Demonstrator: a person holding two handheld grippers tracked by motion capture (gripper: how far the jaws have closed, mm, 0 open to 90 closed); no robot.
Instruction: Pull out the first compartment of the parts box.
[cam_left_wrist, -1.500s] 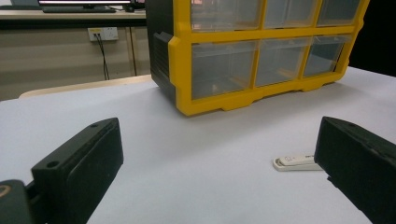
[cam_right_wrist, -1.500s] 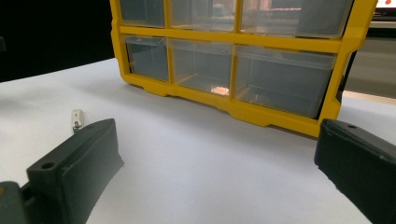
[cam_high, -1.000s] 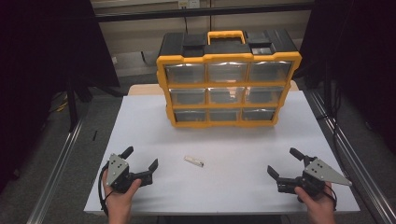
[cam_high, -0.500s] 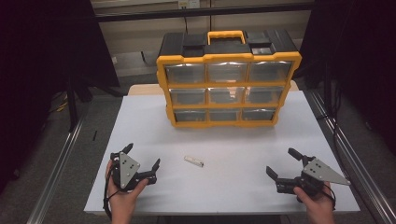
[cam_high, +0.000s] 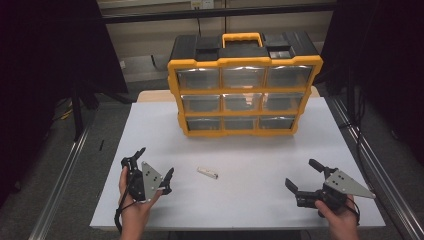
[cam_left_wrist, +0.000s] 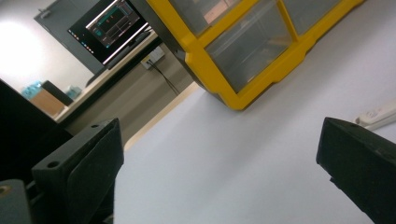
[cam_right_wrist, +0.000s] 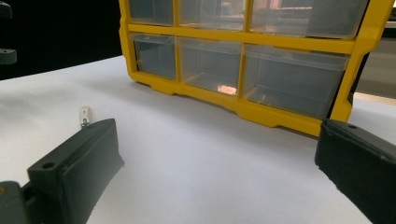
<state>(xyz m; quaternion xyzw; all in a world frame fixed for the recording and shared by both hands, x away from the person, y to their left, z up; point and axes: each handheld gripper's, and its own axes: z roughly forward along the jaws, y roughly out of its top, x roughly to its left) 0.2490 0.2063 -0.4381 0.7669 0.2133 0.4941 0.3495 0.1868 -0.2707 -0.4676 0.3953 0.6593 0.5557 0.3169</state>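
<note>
My left claw (cam_high: 153, 168) had just shifted: over the last second it had crept forward and in from the near left corner of the surface (cam_high: 250, 200), tilting so that its grey plate faced up and its jaws pointed toward the middle. It was open, jaws spread wide with nothing between them, as the left claw (cam_left_wrist: 219, 182) view confirmed. My right claw (cam_high: 304, 178) had barely moved at the near right; it too stood open and empty, and the right claw (cam_right_wrist: 219, 177) view showed only bare white between its jaws.

I read that shift as the start of a reach by the left hand (cam_high: 135, 200) for the small white piece (cam_high: 207, 173), the one loose thing on the surface. No contact had been made; the piece lay apart from both claws, nearer the left one, roughly midway between them.

The piece lay flat, and its long axis ran across the surface, slightly skewed: its left end sat a touch farther from me, its right end a touch nearer. In the left claw view the small white piece (cam_left_wrist: 379, 115) peeked in just above the right jaw; in the right claw view the small white piece (cam_right_wrist: 85, 115) was seen almost end-on, above the left jaw.

Farther back stood the yellow drawer cabinet (cam_high: 244, 92), upright, all nine clear drawers shut.
</note>
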